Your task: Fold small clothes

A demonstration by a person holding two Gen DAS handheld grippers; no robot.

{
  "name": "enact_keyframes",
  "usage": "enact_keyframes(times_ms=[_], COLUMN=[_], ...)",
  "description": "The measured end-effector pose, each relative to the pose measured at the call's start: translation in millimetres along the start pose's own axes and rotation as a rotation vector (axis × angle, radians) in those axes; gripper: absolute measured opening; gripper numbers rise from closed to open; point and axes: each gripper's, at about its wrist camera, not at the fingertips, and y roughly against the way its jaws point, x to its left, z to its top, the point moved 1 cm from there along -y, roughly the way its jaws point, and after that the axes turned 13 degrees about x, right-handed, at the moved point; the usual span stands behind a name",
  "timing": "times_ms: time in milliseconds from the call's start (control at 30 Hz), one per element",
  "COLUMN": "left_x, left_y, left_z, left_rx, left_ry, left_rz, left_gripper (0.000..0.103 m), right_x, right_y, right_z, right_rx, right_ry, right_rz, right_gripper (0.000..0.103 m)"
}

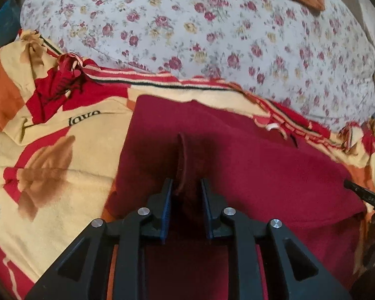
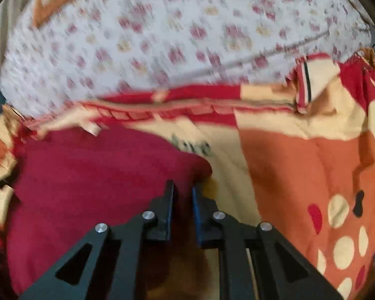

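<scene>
Dark red cloth [image 1: 250, 155] lies flat on a red, cream and orange blanket [image 1: 52, 155] spread on the bed, in front of a flowered sheet [image 1: 187, 25]. Left gripper [image 1: 186, 183] points down at the cloth; its jaws are clamped on a raised fold [image 1: 183, 157] of the red fabric pinched up between them. Right gripper [image 2: 183, 187] sits at the cloth's right edge, picture blurred; jaws nearly together, red edge lying between the tips; grip cannot be told.
</scene>
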Motion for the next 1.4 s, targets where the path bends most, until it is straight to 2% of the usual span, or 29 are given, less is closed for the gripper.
enact_keyframes(times_ms=[33, 67, 100, 167, 267, 333, 400, 500, 567, 633, 700, 767, 967, 1033, 1100, 1200, 1267, 1400], left_x=[-1.4, -1.9, -2.1, -1.9, -0.1, 0.5, -0.4, -1.3, -0.8, 0.0, -2.1, -6.7, -15.2, -16.4, -18.2, -19.3, -19.1, -19.5], left_y=[1.2, 2.6, 4.6, 10.2, 15.6, 14.1, 14.8, 24.5, 33.7, 41.5, 43.3, 38.4, 10.2, 4.1, 1.8, 0.4, 0.2, 0.6], left_z=[-2.1, -3.1, -3.9, -5.0, -5.9, -7.7, -10.5, -15.2, -15.9, -14.1, -10.9, -6.7, -3.9, -4.5, -4.6, -3.9, -3.7, -4.0], left_rx=[-0.013, -0.017, -0.017, -0.019, -0.033, -0.022, -0.012, -0.026, -0.050, -0.080, -0.092, -0.085, -0.029, -0.027, -0.040, -0.044, -0.044, -0.048], left_ry=[-0.001, 0.000, -0.001, 0.001, 0.015, 0.025, 0.025, 0.014, 0.018, 0.034, 0.040, 0.035, 0.015, 0.005, -0.010, -0.018, -0.014, -0.011], left_rz=[0.008, 0.010, 0.013, 0.022, 0.030, 0.031, 0.039, 0.059, 0.072, 0.067, 0.063, 0.067, 0.122, 0.136, 0.150, 0.157, 0.151, 0.149], left_gripper=[0.001, 0.001, 0.001, 0.003, 0.007, 0.009, 0.009, 0.009, 0.009, 0.011, 0.014, 0.014, 0.014, 0.014, 0.014, 0.014, 0.014, 0.014], right_x=[-2.1, -5.9, -7.0, -4.0, 20.9, 41.6, 46.4, 42.4, 39.5, 41.3, 44.6, 49.6, 77.3, 82.1, 85.1, 90.7, 90.0, 78.1], right_y=[-3.4, 2.5, 9.5, 27.6, 48.6, 42.6, 26.8, 34.4, 46.8, 61.3, 65.5, 62.4, 4.6, -18.3, -31.8, -31.4, -21.8, 10.3], right_z=[-1.3, -4.7, -7.1, -13.3, -33.1, -50.2, -64.8, -75.0, -71.8, -61.2, -49.6, -35.8, 10.9, 21.4, 29.2, 32.8, 28.1, -0.8], right_rx=[0.016, 0.005, -0.010, -0.042, -0.062, -0.011, 0.062, 0.052, 0.043, -0.014, -0.051, -0.068, 0.002, 0.025, 0.009, 0.011, 0.018, 0.007], right_ry=[-0.014, -0.040, -0.054, -0.056, 0.053, 0.149, 0.175, 0.155, 0.129, 0.127, 0.121, 0.110, 0.117, 0.112, 0.109, 0.114, 0.117, 0.106], right_rz=[0.011, 0.015, 0.013, 0.019, 0.054, 0.030, -0.050, -0.033, 0.001, 0.010, 0.013, 0.023, 0.032, -0.007, -0.041, -0.067, -0.050, -0.033], right_gripper=[0.020, 0.029, 0.031, 0.031, 0.032, 0.032, 0.032, 0.032, 0.032, 0.036, 0.042, 0.042, 0.042, 0.041, 0.040, 0.040, 0.041, 0.046])
